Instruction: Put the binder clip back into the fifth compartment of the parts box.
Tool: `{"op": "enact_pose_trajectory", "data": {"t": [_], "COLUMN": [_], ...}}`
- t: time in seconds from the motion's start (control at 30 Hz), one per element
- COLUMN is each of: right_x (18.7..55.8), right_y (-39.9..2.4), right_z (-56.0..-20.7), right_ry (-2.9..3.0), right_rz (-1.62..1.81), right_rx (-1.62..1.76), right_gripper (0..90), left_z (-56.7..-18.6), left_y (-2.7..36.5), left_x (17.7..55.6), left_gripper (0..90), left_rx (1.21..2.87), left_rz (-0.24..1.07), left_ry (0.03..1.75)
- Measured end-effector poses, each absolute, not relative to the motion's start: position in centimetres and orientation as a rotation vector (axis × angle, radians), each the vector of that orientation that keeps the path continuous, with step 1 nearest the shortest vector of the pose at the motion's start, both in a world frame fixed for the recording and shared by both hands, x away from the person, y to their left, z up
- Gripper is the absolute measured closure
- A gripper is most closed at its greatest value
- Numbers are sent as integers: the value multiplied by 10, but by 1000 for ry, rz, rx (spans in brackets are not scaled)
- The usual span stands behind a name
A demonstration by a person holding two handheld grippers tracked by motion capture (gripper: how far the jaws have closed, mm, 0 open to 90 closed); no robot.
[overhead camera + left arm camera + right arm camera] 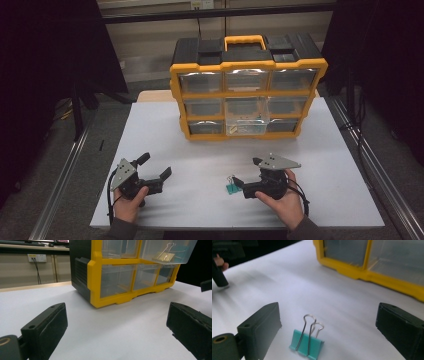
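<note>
A teal binder clip (231,189) (308,345) with silver wire handles lies on the white table (200,150), near the front edge. My right gripper (247,171) (328,315) is low over the table, open, with the clip between its wide-spread jaws and touching neither pad. My left gripper (155,166) (116,315) rests at the front left, also open, with nothing between its jaws. Behind them stands a yellow and black drawer cabinet (247,85) (95,277). Its clear middle drawer (246,120) (167,250) is pulled out, with a binder clip (165,255) inside.
The cabinet fills the back middle of the table and its pulled-out drawer juts toward me. The table's front edge (200,226) runs just behind my hands. Metal rails (372,170) flank both sides. A jaw of the left gripper (219,277) appears far off in the right gripper view.
</note>
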State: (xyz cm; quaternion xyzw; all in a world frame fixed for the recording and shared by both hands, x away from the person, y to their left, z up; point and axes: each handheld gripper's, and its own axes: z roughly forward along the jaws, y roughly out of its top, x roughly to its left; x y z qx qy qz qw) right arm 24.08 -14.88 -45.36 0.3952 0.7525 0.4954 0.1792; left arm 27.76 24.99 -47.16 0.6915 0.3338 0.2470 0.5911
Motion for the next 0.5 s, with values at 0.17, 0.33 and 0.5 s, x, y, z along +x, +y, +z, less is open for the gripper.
{"op": "enact_pose_trajectory", "data": {"t": [0.17, 0.33, 0.5], "right_x": [241, 239, 240], "right_y": [-142, -135, -131], "right_z": [-463, -472, -481], "right_ry": [2214, 2301, 2354], "right_rz": [1349, 1294, 1240], "right_rx": [1117, 1111, 1141], "right_gripper": [83, 169, 281], "left_z": [-472, -472, -472], "left_y": [248, 248, 248], "left_x": [277, 278, 277], "left_gripper": [35, 35, 35], "left_rx": [1580, 1580, 1576], "left_rz": [558, 560, 561], "left_ry": [798, 791, 796]}}
